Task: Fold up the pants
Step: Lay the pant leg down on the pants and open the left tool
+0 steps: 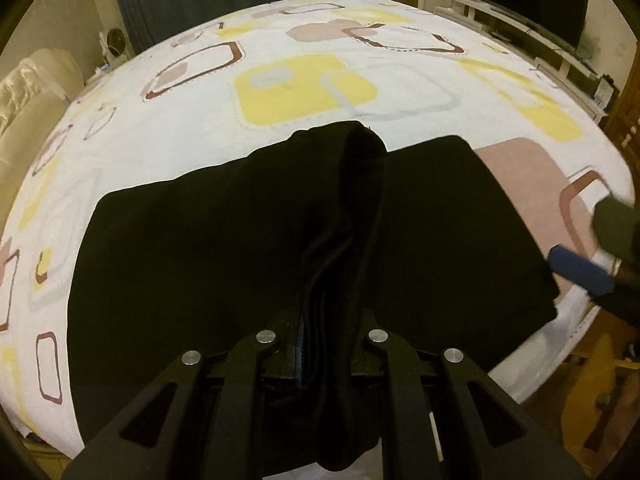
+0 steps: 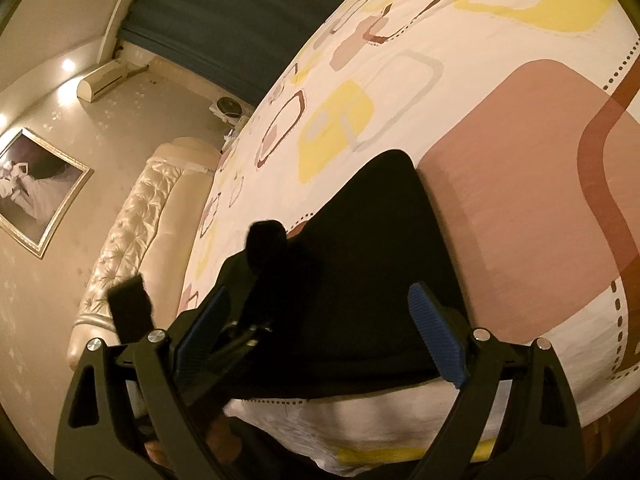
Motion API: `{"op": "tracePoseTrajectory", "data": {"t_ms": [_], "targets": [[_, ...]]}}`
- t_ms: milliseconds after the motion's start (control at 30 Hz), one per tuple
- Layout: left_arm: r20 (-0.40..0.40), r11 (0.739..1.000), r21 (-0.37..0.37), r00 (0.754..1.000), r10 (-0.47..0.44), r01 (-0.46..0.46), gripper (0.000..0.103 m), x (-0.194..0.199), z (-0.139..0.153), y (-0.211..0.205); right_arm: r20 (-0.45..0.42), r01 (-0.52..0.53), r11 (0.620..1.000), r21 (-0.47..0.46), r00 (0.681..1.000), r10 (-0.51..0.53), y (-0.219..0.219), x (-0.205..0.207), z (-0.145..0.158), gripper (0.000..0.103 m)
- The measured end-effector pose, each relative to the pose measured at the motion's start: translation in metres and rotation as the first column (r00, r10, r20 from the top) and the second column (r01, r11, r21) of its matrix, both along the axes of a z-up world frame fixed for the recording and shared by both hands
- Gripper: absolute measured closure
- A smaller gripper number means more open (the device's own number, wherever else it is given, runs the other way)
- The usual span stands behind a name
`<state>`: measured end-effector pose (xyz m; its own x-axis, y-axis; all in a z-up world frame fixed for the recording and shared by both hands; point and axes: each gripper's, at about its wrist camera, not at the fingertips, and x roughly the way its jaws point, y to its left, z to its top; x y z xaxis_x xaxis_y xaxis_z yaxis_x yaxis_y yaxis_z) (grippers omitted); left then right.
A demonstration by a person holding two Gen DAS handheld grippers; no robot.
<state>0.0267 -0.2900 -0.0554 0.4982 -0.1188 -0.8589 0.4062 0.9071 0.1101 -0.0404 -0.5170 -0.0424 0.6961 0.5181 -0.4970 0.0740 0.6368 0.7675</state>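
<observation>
Black pants [image 1: 224,256] lie folded across the near part of a bed under a white cover [image 1: 304,92] patterned with yellow, pink and brown squares. My left gripper [image 1: 328,316] is shut on a bunched ridge of the pants' fabric, which stands up between its fingers and hides the fingertips. At the right edge of the pants a blue pad of my right gripper [image 1: 582,274] shows. In the right wrist view the right gripper [image 2: 320,328] is open, its blue pads [image 2: 438,336] set wide over the pants [image 2: 360,264] at the bed's near edge, with nothing pinched.
A cream tufted headboard [image 2: 132,232] stands at the left end of the bed. A dark curtain [image 1: 200,0] hangs beyond the bed's far side, and a TV [image 1: 536,4] sits on a low white unit at the right. The bed's edge [image 2: 360,412] drops off just below the pants.
</observation>
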Motion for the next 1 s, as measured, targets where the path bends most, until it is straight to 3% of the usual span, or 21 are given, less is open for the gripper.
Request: {"op": "tracePoseTrajectory", "data": {"t_ms": [200,300,367,467,533,633,733,833,1000], "targets": [[0.071,0.998,0.068,0.997,-0.011,0.006,0.089,-0.010,-0.002,-0.009,0.011,0.010,1.000,0.007,1.000,-0.010,-0.004,0.001,0.003,0.012],[0.091,0.999,0.047,0.996,-0.010,0.006,0.085,-0.015,0.004,-0.007,0.015,0.014,1.000,0.005,1.000,-0.014,-0.003,-0.003,0.005,0.012],[0.086,0.999,-0.013,0.996,-0.029,0.030,0.081,-0.020,0.013,-0.004,0.018,0.013,1.000,0.004,1.000,-0.013,-0.004,-0.004,0.007,0.012],[0.105,0.994,-0.081,0.992,-0.063,0.072,0.061,-0.030,0.029,-0.002,0.024,0.013,1.000,-0.001,1.000,-0.013,-0.004,-0.004,0.008,0.012],[0.137,0.992,-0.098,0.989,-0.062,0.076,0.040,-0.036,0.040,-0.001,0.023,0.014,1.000,-0.003,1.000,-0.014,-0.003,-0.004,0.009,0.012],[0.162,0.990,-0.118,0.985,-0.056,0.076,0.036,-0.040,0.056,0.004,0.023,0.007,1.000,-0.004,1.000,-0.007,0.000,-0.004,0.010,0.013],[0.171,0.995,-0.084,0.985,-0.032,0.046,0.033,-0.035,0.066,0.013,0.018,-0.023,1.000,-0.005,1.000,0.023,0.010,-0.001,0.010,0.013],[0.166,0.996,-0.093,0.986,0.003,0.012,0.033,-0.017,0.066,0.033,0.018,-0.097,0.992,0.084,0.995,0.096,0.022,0.014,0.006,0.013],[0.173,0.995,-0.076,0.982,0.073,-0.061,0.033,-0.008,0.065,0.081,-0.029,-0.157,0.984,0.078,0.987,0.160,0.047,0.036,-0.003,0.013]]}}
